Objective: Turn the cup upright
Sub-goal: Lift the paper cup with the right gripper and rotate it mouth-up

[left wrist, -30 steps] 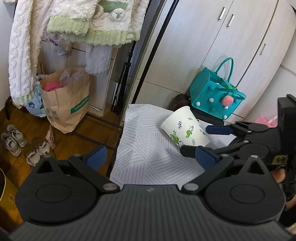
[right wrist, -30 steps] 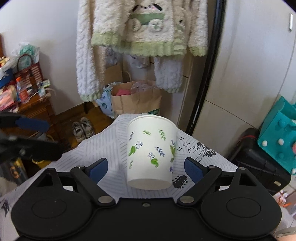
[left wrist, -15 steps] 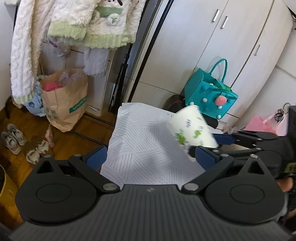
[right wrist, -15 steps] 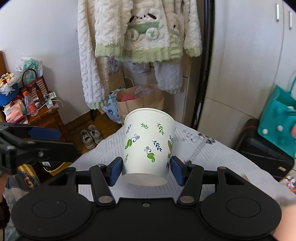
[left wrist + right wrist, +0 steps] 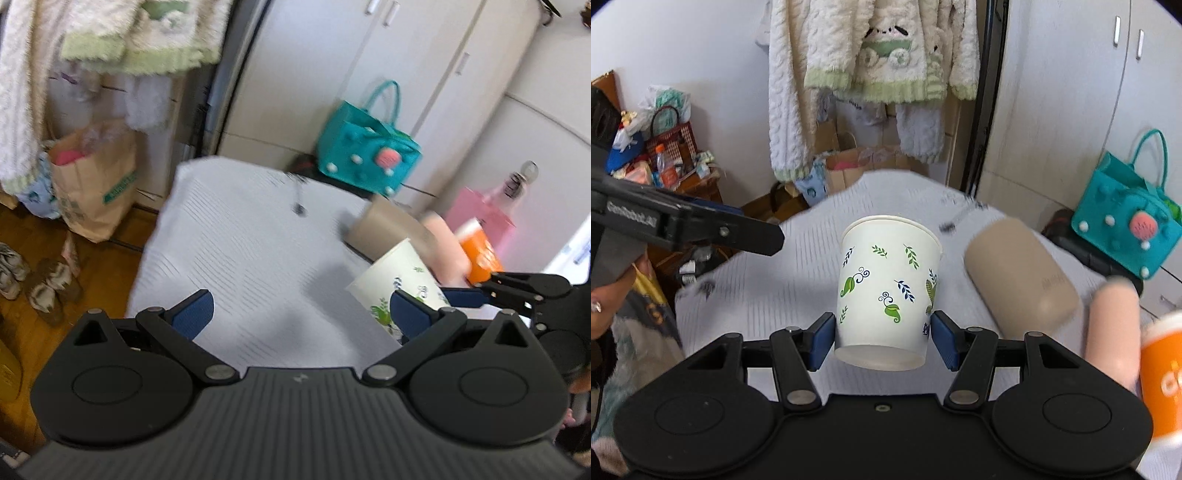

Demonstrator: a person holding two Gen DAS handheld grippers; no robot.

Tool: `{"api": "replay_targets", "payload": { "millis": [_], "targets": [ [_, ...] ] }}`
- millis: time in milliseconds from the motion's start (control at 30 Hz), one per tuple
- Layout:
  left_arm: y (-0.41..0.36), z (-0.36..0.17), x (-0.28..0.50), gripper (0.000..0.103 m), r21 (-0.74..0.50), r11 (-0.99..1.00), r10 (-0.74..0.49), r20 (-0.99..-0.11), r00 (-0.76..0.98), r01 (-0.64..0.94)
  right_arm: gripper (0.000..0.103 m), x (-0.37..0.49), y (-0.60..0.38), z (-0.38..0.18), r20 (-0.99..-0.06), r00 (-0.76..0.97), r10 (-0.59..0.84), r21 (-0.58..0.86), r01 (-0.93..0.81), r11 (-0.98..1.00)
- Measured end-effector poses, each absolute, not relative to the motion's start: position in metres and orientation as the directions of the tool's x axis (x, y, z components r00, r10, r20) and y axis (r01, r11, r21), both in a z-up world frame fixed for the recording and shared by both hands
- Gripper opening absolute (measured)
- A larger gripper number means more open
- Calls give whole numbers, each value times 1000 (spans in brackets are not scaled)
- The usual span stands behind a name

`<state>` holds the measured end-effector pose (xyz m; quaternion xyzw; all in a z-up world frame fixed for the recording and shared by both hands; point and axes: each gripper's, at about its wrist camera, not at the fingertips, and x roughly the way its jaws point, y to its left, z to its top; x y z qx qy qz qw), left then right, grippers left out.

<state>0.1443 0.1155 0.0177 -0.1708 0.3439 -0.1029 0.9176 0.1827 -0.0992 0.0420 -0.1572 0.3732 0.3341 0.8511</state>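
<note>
A white paper cup with green and blue leaf prints [image 5: 886,288] is held between the blue pads of my right gripper [image 5: 882,341], which is shut on its lower part. The cup's rim points away from the camera. In the left wrist view the cup [image 5: 400,286] shows at the right, tilted, with the right gripper's fingers [image 5: 513,288] behind it. My left gripper [image 5: 301,314] is open and empty over the white striped tablecloth [image 5: 240,251].
A tan cup [image 5: 1019,277] lies on its side on the cloth right of the held cup. A pink cup [image 5: 1112,328] and an orange cup [image 5: 1163,376] lie further right. A teal bag [image 5: 1123,225] stands beyond the table. A paper bag [image 5: 92,184] and shoes are on the floor at left.
My right gripper closed on the paper cup and lifted it, moving it right and toward me. Both views swung right, bringing the tan, pink and orange cups into sight.
</note>
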Motion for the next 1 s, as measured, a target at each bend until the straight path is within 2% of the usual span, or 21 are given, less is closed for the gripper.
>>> {"api": "replay_targets", "payload": {
  "millis": [400,867,933,1000],
  "targets": [
    [72,18,112,103,-386,904,-400,-617,678,183,62,147,-144,23,-781,477,403,30,-616,787],
    [39,-1,128,103,-510,822,-558,-634,536,252,64,144,-162,7,-801,460,383,30,-608,793],
    [34,-6,136,103,-520,818,-563,-635,528,247,66,146,-167,7,-806,439,398,57,-611,790],
    [31,-10,140,103,-520,812,-574,-626,528,265,73,146,-170,9,-797,429,425,79,-623,778]
  ]
}}
